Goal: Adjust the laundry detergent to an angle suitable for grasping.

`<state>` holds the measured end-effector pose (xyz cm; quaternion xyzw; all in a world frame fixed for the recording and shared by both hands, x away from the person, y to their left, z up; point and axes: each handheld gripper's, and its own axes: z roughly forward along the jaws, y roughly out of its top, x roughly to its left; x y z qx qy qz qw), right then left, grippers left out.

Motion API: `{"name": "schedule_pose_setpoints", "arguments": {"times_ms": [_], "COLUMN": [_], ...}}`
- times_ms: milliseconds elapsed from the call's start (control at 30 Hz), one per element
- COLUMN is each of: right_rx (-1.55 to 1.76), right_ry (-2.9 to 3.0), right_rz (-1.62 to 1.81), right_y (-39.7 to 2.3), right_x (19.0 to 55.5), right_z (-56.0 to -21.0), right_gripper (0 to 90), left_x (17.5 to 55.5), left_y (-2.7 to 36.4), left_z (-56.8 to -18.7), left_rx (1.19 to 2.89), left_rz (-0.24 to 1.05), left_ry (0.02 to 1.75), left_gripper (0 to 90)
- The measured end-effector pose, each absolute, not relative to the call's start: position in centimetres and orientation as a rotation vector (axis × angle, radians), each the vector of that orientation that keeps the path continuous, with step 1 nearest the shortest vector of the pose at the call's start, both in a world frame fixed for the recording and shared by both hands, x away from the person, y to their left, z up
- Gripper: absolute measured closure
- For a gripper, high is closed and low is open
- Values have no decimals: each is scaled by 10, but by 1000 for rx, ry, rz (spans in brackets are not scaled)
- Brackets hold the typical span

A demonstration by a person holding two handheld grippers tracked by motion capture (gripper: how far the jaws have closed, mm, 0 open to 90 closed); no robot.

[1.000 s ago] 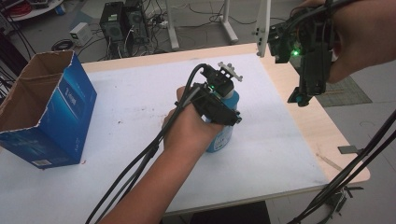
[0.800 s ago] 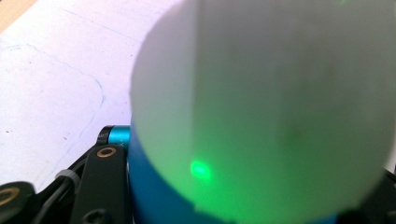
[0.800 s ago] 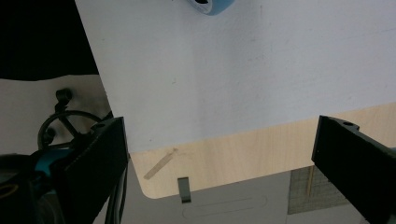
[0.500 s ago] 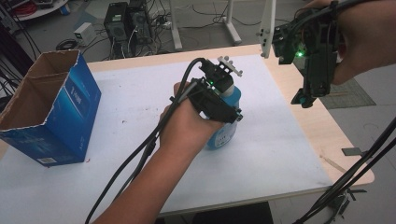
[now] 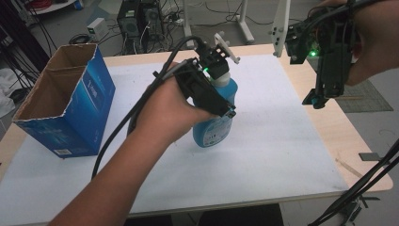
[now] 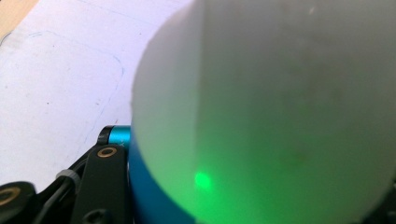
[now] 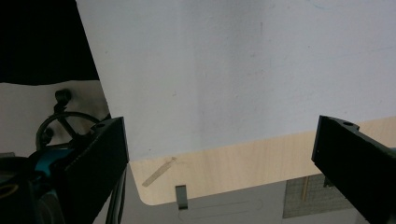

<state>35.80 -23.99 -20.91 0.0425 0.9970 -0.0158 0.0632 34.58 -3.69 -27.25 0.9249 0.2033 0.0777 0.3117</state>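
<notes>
A blue spray bottle (image 5: 214, 129) with a white trigger head (image 5: 225, 47) stands tilted at the middle of the white mat (image 5: 263, 155). My left gripper (image 5: 221, 100) is shut on its upper body, with a hand wrapped around the gripper. In the left gripper view the bottle's white neck (image 6: 280, 102) sits close to the lens above the blue body (image 6: 149, 196), with one black jaw at the lower left. My right gripper (image 5: 316, 100) hangs high over the table's right edge. It is open, with nothing between its fingers (image 7: 219, 158).
An open blue cardboard box (image 5: 70, 108) stands at the left of the mat. The wooden table edge (image 5: 339, 141) runs along the right, with a strip of tape (image 7: 159, 171) near the corner. Computers and cables (image 5: 141, 19) lie on the floor beyond the table.
My left gripper has come up and a little toward the box with the bottle in it, and the bottle leans more. The right gripper has stayed almost where it was.
</notes>
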Motion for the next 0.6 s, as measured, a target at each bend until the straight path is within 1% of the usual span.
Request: {"name": "schedule_pose_setpoints", "arguments": {"times_ms": [233,433,600], "right_rx": [101,86,74], "right_ry": [3009,3011,3011], "right_rz": [-39,-33,-44], "right_y": [-231,-224,-218], "right_x": [357,356,355], "right_z": [-208,-209,-210], "right_gripper": [31,31,31], "left_x": [348,354,361], "left_y": [-10,15,28], "left_z": [-256,-245,-244], "left_rx": [2455,2454,2483], "left_rz": [127,94,74], "left_ry": [464,417,360], "left_gripper": [437,437,438]}}
